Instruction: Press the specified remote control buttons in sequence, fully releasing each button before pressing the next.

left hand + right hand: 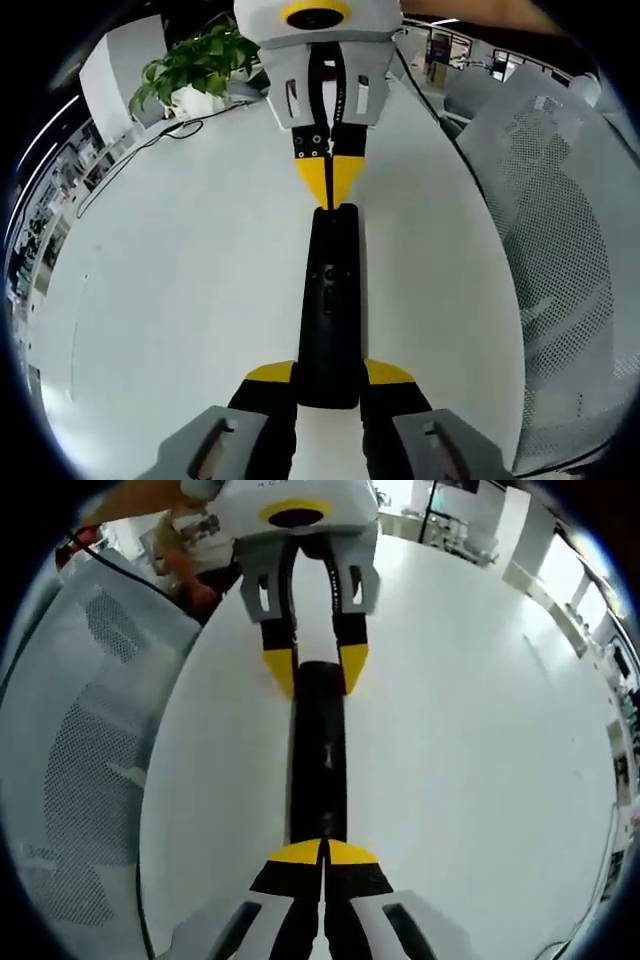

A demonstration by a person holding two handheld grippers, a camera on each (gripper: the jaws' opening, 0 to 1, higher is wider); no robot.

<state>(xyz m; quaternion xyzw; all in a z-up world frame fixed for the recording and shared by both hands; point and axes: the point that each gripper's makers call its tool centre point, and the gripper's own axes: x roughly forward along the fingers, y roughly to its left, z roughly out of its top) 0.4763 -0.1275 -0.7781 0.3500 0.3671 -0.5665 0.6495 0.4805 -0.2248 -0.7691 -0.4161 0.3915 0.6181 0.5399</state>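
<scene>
A long black remote [328,290] lies lengthwise on the white table [180,300]. My left gripper [329,373] is shut on its near end, one yellow-tipped finger on each side. From the far side my right gripper [328,183] comes in, shut, its joined yellow tips touching the remote's far end. In the right gripper view the remote [320,745] runs straight away from my right gripper [323,852], whose shut tips sit on its near end. The left gripper [316,668] clamps the far end there. Small buttons show mid-remote; which one is touched I cannot tell.
A potted plant [195,65] and a dark cable [150,140] are at the table's far left. A grey mesh chair [560,250] stands along the table's edge, chair [80,760]. A person [200,540] stands behind the left gripper.
</scene>
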